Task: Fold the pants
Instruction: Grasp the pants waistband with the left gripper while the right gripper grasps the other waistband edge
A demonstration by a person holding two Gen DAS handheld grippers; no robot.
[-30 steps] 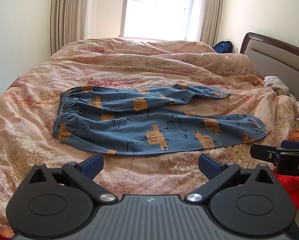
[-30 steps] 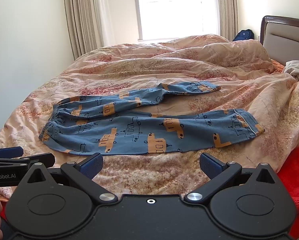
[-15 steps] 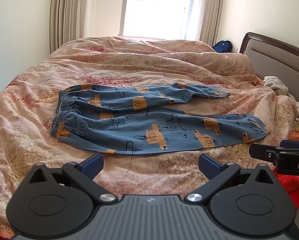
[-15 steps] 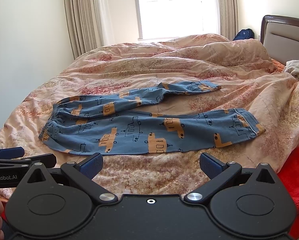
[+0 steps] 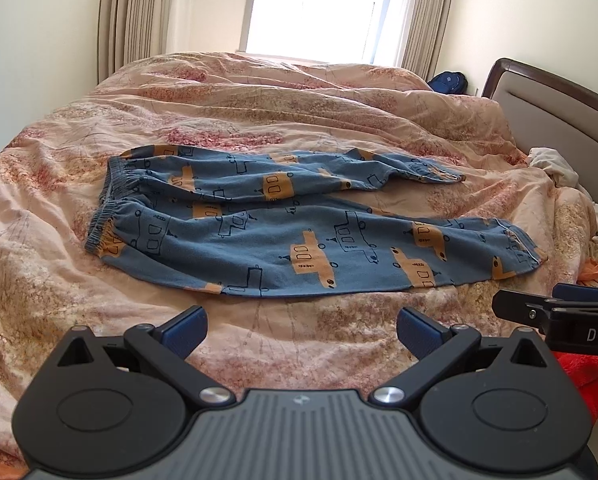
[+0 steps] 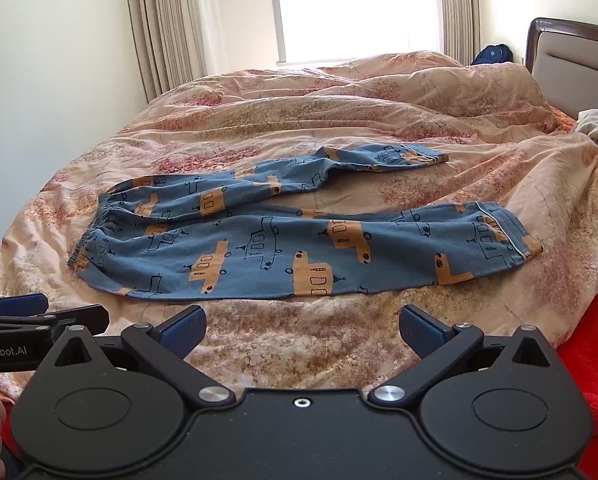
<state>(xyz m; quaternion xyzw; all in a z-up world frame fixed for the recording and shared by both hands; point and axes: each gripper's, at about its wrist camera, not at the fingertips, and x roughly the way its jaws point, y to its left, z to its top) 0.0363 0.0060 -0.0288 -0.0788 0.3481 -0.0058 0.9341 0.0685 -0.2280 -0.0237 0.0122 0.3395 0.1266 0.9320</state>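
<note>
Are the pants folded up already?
No, the pants lie spread flat on the bedspread with both legs stretched apart.

Blue pants [image 5: 283,232] carry orange vehicle shapes with dark outlines. The duvet [image 5: 259,112] shows peach with reddish floral patches. Curtains [image 6: 167,24] hang beige, and a red blanket [image 6: 595,340] glows bottom right.

The right gripper [image 5: 559,312] is running off the left wrist view's right edge, its lettering cut to "DAS", while the left gripper [image 6: 39,312] is slipping past the other view's left edge, its label clipped too.
</note>
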